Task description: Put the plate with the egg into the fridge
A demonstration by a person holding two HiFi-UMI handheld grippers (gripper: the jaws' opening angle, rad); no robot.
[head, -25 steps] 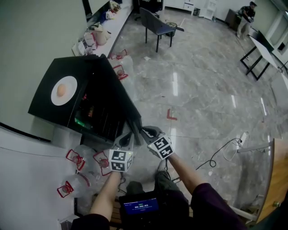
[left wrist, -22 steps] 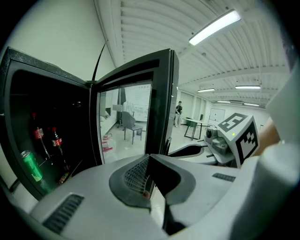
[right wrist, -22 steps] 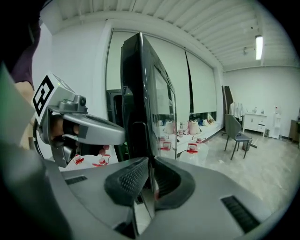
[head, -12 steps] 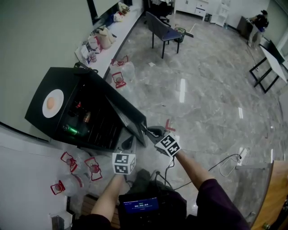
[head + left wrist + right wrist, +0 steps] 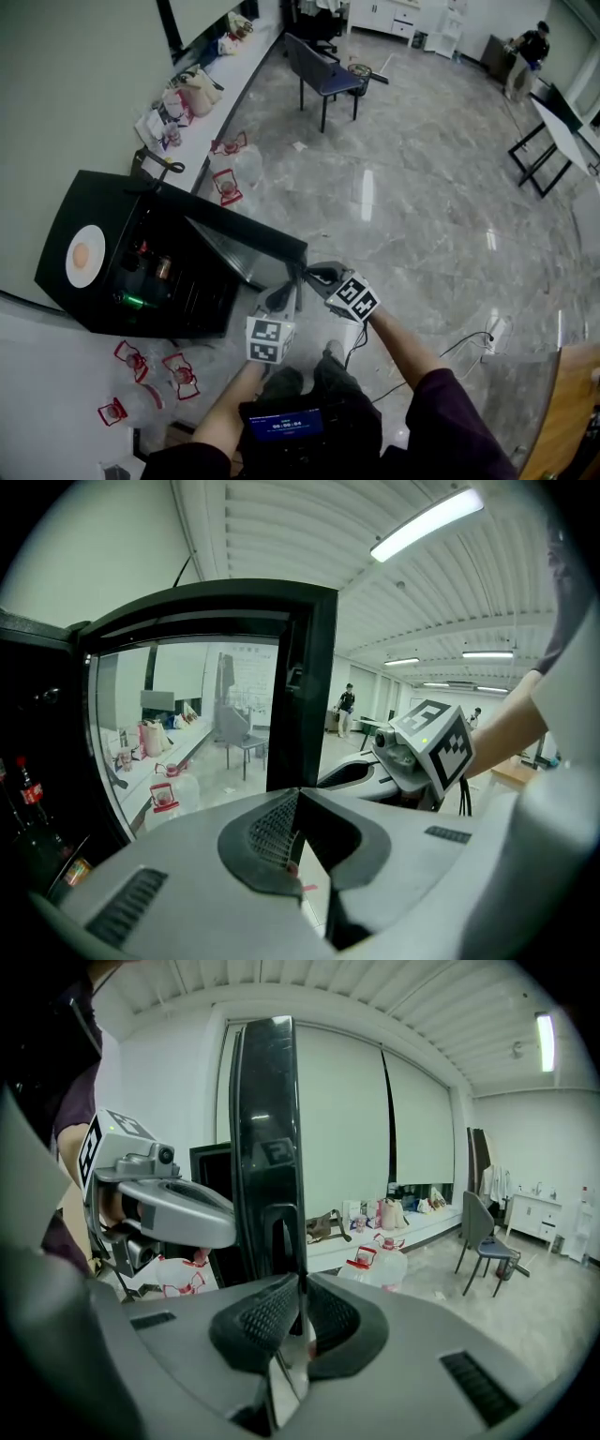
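The plate (image 5: pixel 85 255) with the egg (image 5: pixel 81 254) is sitting on top of the open fridge (image 5: pixel 131 206), well apart from both claws. The right claw (image 5: pixel 300 1286) is grasping the door (image 5: pixel 267 1119) by its edge. The left claw (image 5: pixel 298 797) is hovering clenched shut, its tips just at the door's frame, beside the right one.

**No print clear enough to read**

On the small blue screen (image 5: pixel 289 425), nearest in the head view, a row of pale digits, too small to read. On the left cube (image 5: pixel 269 338) and right cube (image 5: pixel 355 298), black-and-white square code markers.
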